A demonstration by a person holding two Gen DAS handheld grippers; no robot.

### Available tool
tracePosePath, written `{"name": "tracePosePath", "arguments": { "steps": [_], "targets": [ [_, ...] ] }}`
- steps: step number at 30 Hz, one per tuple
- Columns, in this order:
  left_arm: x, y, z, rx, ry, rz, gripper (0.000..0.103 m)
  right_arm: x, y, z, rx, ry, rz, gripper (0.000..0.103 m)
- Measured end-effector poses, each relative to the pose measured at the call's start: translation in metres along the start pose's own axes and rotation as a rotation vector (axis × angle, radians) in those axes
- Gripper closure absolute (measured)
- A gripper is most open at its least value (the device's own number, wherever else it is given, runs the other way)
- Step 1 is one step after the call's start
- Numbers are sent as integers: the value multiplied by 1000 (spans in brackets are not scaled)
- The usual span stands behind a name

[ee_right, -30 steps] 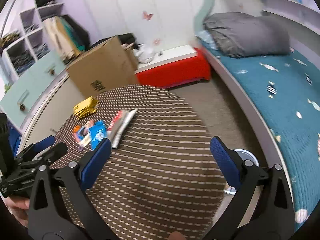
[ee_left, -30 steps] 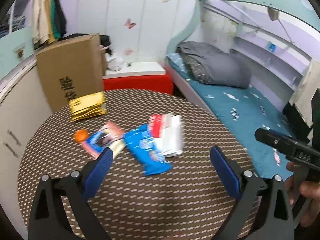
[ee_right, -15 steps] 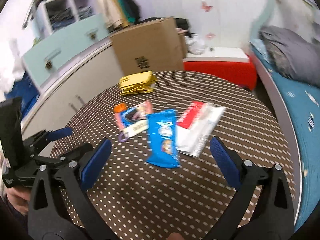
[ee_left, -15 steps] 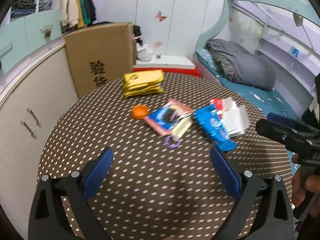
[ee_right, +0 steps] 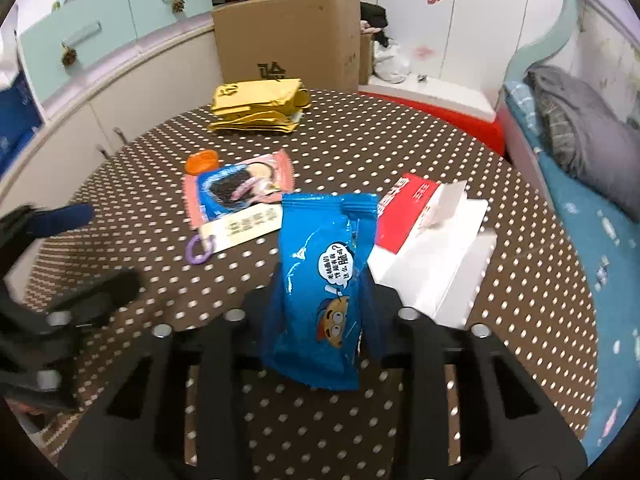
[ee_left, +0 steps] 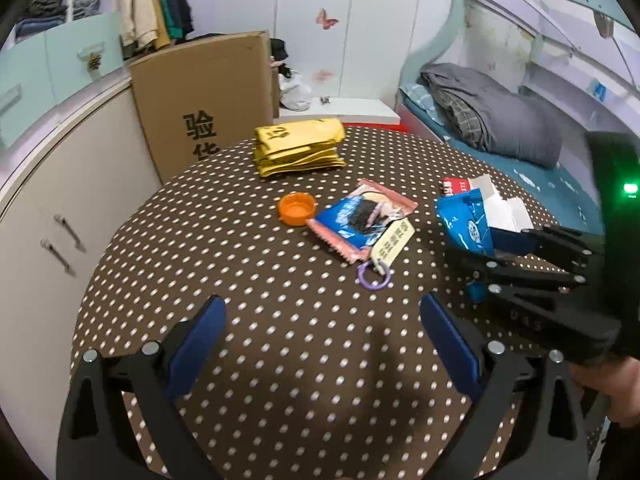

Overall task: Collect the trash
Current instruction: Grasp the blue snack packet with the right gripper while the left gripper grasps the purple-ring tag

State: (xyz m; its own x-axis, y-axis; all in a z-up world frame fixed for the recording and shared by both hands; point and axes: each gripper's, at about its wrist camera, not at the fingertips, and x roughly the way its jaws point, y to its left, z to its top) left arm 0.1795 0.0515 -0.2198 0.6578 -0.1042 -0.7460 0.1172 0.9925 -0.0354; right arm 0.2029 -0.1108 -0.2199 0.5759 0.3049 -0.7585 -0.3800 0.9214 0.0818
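The right gripper [ee_right: 320, 304] has just closed, pinching the blue snack packet [ee_right: 320, 280] between its pads — next, lifting it away; the left gripper [ee_left: 320, 344] hangs spread, empty.

Round table [ee_left: 240, 360] under a brown cloth with white dots. At the far edge, a stack of flat yellow packets [ee_left: 299, 146]. Nearer, an orange plastic bottle cap [ee_left: 296, 208], just beside a pink-edged blue snack wrapper [ee_left: 362, 216]; overlapping that wrapper's near end, a cream tag [ee_left: 393, 240] on a purple ring [ee_left: 374, 275]. To the right, a glossy blue snack bag [ee_right: 324, 280], partly over a red-and-white opened carton [ee_right: 436, 240] lying flat.
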Motion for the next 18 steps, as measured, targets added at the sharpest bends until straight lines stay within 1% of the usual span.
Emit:
{"name": "tracePosePath", "arguments": {
  "steps": [7, 8, 9, 10, 11, 12, 13, 14, 15, 16, 18],
  "targets": [
    [31, -24, 11, 116, 40, -6, 9, -38, -13, -21, 63, -50, 62, 71],
    [35, -27, 13, 131, 47, -10, 17, -44, -14, -25, 63, -54, 67, 71],
    [41, -30, 14, 149, 66, -27, 22, -50, -15, -28, 66, -58, 71, 71],
    [45, -31, 15, 155, 80, -38, 31, -54, -18, -31, 72, -62, 74, 71],
    [49, -32, 16, 158, 88, -48, 35, -59, -20, -34, 82, -65, 79, 71],
    [50, -33, 16, 160, 80, -59, 36, -62, -23, -36, 88, -67, 79, 71],
    [51, -34, 17, 164, 80, -65, 40, -65, -25, -37, 93, -70, 75, 71],
    [50, -35, 18, 164, 82, -69, 55, -69, -28, -40, 102, -74, 72, 71],
    [49, -35, 18, 162, 83, -71, 65, -71, -30, -41, 111, -76, 72, 71],
    [47, -34, 18, 151, 86, -90, 81, -73, -33, -43, 122, -80, 72, 71],
    [41, -31, 13, 125, 91, -124, 81, -75, -38, -48, 138, -82, 73, 71]
  ]
}}
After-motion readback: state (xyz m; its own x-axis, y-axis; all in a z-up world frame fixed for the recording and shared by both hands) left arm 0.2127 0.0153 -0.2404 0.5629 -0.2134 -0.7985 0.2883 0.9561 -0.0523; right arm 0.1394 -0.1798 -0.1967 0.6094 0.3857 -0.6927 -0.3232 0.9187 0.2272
